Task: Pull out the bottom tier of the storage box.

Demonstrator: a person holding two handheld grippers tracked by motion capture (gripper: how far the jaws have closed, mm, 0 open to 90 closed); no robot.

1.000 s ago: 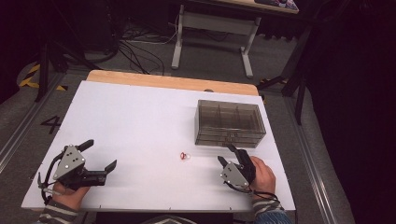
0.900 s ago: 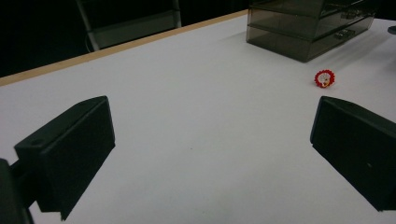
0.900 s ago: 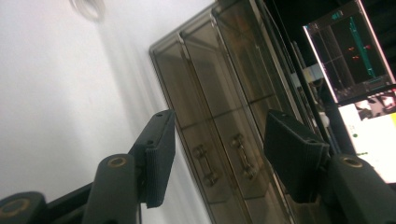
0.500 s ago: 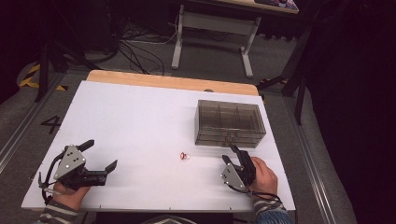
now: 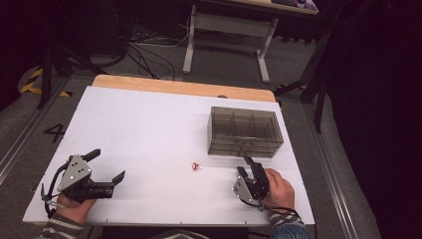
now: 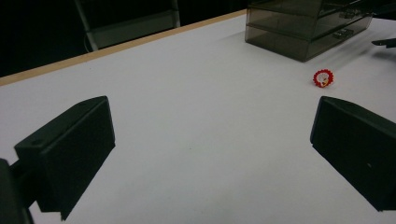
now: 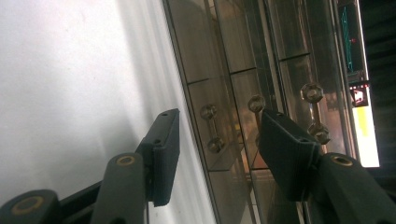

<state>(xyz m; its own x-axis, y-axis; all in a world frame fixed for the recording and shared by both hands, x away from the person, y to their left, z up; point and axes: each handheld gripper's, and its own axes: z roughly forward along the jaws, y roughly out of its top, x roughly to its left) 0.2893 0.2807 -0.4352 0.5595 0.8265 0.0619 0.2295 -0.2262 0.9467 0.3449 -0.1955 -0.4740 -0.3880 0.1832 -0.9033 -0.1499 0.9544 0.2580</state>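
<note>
A smoky clear drawer box (image 5: 245, 131) stands at the right of the white table (image 5: 149, 129). My right gripper (image 5: 245, 166) sits just in front of it, rolled on its side and pointing at the drawer fronts. In the right gripper view the jaws (image 7: 217, 119) stand open, with a drawer handle (image 7: 211, 128) seen between them, just beyond the tips and untouched. A small red ring (image 5: 196, 166) lies on the table to the left of that gripper. At the near left corner my left gripper (image 5: 108, 164) is wide open and empty, facing the ring (image 6: 322, 78) and the box (image 6: 303, 28).
A bare wooden strip (image 5: 184, 87) runs along the table's far edge. Beyond it are a grey desk frame (image 5: 224, 30) and loose cables (image 5: 144, 50) on the floor. The table's near edge is close under both hands.
My right gripper has edged slightly to the right along the box front. The left gripper, ring and box have not moved.
</note>
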